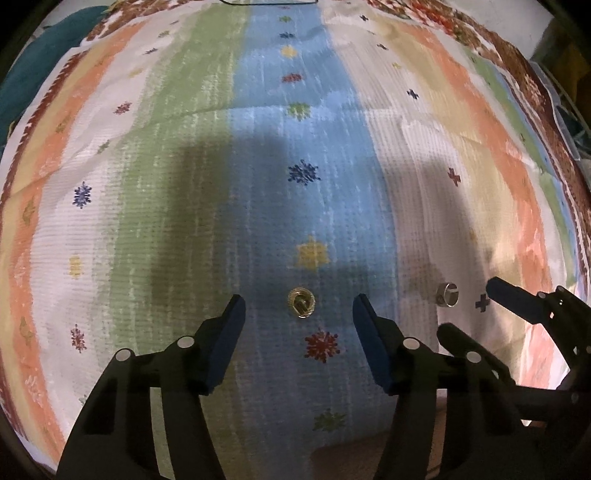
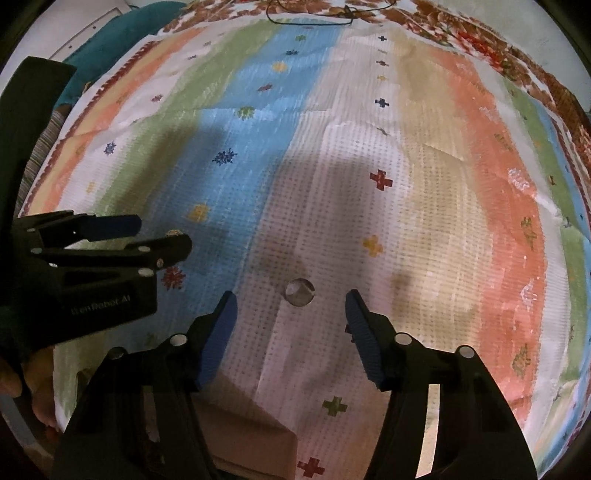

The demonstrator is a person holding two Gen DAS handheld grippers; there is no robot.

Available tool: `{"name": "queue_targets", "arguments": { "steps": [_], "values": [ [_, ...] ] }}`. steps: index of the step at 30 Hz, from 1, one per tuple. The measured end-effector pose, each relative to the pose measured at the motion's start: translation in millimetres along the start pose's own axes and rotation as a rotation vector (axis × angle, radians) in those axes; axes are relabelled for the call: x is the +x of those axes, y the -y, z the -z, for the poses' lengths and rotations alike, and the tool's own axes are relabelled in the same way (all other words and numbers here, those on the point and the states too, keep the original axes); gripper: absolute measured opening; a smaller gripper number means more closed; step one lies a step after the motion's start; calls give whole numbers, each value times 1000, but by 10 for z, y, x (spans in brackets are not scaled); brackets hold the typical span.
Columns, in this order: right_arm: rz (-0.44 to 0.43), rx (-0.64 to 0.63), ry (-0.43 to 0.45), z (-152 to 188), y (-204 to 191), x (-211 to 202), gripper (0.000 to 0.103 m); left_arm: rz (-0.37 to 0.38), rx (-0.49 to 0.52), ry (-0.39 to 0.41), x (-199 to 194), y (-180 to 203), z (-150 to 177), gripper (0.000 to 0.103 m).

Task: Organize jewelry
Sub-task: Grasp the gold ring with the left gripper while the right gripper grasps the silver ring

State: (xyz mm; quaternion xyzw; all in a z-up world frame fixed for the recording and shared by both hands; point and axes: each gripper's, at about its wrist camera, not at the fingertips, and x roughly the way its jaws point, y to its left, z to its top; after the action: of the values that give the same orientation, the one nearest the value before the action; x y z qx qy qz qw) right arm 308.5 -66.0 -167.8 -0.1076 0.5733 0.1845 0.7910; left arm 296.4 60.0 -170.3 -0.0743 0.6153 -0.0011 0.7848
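Observation:
A gold ring (image 1: 301, 302) lies on the blue stripe of the cloth, just ahead of and between the fingers of my open left gripper (image 1: 299, 306). A silver ring (image 1: 447, 294) lies on the white stripe to its right; it also shows in the right wrist view (image 2: 299, 292), just ahead of and between the fingers of my open right gripper (image 2: 291, 304). The right gripper shows in the left wrist view (image 1: 469, 306), straddling the silver ring. The left gripper shows in the right wrist view (image 2: 162, 230), with the gold ring (image 2: 173, 232) barely visible between its fingers. Both grippers are empty.
A striped, patterned cloth (image 1: 184, 184) covers the surface. A brown cardboard-like box (image 2: 236, 424) sits under the near edge below the right gripper. A black cable (image 2: 310, 20) lies at the far edge. Teal fabric (image 1: 33, 74) lies at the far left.

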Motion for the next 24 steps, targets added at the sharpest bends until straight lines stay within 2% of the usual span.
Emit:
{"name": "queue_targets", "arguments": {
  "steps": [2,7,10,18,22,24],
  "values": [
    [-5,7,-6,-8,16,28,53,9,-1,-6,21,10,-2,55],
    [-5,13,-18,-20,32,99,44,6,3,-31,95,19,-11,40],
    [-6,11,-27,-15,38,139,38,4,6,-27,126,25,-22,34],
    [1,-3,-32,-29,0,200,21,20,0,-13,156,2,-27,29],
    [8,-7,-32,-34,-28,197,21,-2,8,-9,155,-1,-8,16],
    [10,-10,-33,-38,-31,187,20,-1,13,-6,146,-4,-5,16]
  ]
}}
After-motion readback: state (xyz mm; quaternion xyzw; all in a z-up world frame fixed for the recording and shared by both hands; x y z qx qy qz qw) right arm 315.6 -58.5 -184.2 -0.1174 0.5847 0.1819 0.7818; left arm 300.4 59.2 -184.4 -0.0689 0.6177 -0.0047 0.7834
